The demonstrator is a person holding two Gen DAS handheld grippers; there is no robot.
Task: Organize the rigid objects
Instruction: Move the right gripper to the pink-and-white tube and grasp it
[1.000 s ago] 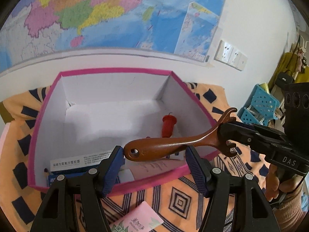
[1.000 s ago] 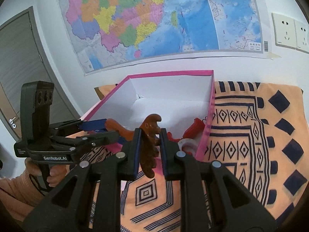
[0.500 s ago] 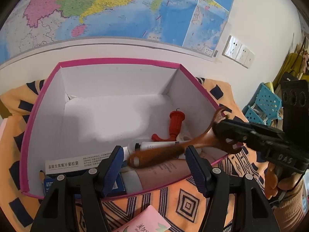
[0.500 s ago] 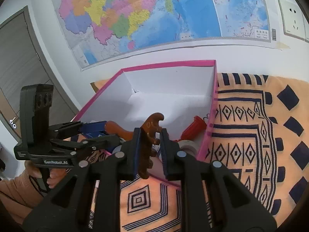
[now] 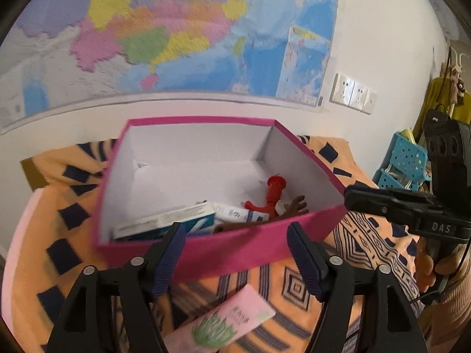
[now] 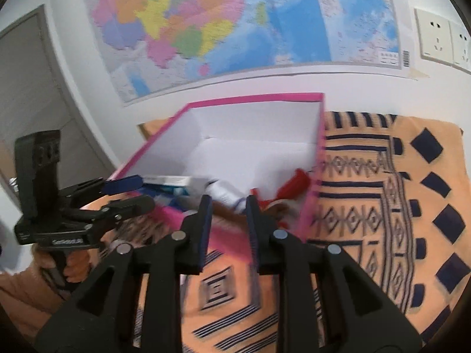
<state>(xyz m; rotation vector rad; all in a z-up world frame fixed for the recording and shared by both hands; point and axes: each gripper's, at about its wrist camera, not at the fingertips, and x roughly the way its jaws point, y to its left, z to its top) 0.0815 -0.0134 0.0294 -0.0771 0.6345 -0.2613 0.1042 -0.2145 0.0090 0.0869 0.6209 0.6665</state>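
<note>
**A:** Brown wood, that carved back-scratcher with the forked claw end (image 5: 290, 206), lies inside the pink-rimmed white cardboard box (image 5: 217, 247) near its front right corner, beside the red plastic toy (image 5: 272, 191) and the white tube (image 5: 235, 213). Your right gripper (image 6: 228, 203) hovers at the box's near wall, fingers parted a little and holding nothing. Your left gripper (image 5: 235, 235) is spread wide, also empty.

**B:** So what do you do now?

**A:** I'd judge the drop is done, so lift both grippers straight up and clear of the rim; dragging sideways could catch the wall and shift the box on the orange patterned cloth (image 6: 382, 206). The pink card printed with a green plant (image 5: 223, 323) lies on the cloth outside the box, below your left fingers (image 5: 169, 253); it looks like the next thing to take.

**B:** Any writing?

**A:** "DAS" on the right gripper's body in the left view. The white-and-blue carton (image 5: 164, 220) and the card carry print too blurred to read.
</note>
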